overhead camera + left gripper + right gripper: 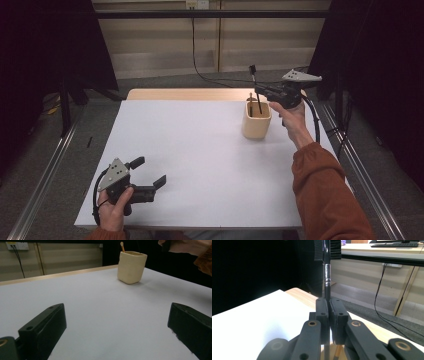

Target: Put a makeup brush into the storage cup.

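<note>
We see the right gripper [258, 91] held just above the cup [256, 121], its jaws pinched on a brush [255, 86] that stands upright, lower end inside the cup, head above the jaws. A stick [122, 246] stands in the cup too, just behind the brush. The cup sits on the table [200, 150], toward its far right. The left gripper [148, 172] rests well apart at the near left corner, jaws spread, the cup far ahead of them.

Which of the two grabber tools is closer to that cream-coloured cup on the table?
The right. The right gripper is just above the cream cup, clamped on a black brush whose lower end dips into it. The left gripper sits open at the table's near left corner, far from the cup.
</note>
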The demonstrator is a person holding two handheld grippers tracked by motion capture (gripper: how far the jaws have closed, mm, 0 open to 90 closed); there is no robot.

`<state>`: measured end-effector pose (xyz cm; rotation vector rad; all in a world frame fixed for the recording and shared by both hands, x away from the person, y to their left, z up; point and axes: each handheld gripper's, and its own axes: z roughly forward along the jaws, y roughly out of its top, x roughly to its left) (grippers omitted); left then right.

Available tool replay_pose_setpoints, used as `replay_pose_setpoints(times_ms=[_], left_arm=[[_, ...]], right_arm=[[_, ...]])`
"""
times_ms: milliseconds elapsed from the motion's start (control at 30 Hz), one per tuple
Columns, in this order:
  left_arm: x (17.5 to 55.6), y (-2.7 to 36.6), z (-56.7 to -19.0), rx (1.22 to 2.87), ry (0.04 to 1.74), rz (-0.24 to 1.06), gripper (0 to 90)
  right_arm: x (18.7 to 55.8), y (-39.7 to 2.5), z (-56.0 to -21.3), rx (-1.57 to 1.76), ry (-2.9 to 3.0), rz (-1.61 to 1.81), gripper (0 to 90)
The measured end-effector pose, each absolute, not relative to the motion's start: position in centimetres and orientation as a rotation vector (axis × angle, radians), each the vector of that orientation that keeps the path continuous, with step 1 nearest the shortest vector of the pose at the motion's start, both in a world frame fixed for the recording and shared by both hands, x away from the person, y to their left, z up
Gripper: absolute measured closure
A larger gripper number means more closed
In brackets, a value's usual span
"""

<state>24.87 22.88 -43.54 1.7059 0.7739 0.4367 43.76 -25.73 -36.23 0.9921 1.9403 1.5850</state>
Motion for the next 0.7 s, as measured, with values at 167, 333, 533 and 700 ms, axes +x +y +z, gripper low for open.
replay_pose_setpoints(times_ms=[167,333,533,700], left_arm=[[24.9,22.9,-43.5,1.707,0.773,0.435,2.0],[24.8,22.9,-43.5,1.709,0.77,0.436,1.9],[24.8,22.9,-43.5,1.708,0.769,0.434,1.8],[24.8,22.9,-43.5,1.707,0.769,0.435,1.9]], right_arm=[[43.8,-26.1,-37.4,1.017,1.938,1.585,85.6],[43.6,-26.1,-38.0,1.023,1.947,1.578,85.6],[43.3,-26.2,-39.2,1.045,1.962,1.569,85.6],[43.1,-26.4,-39.8,1.057,1.963,1.564,85.5]])
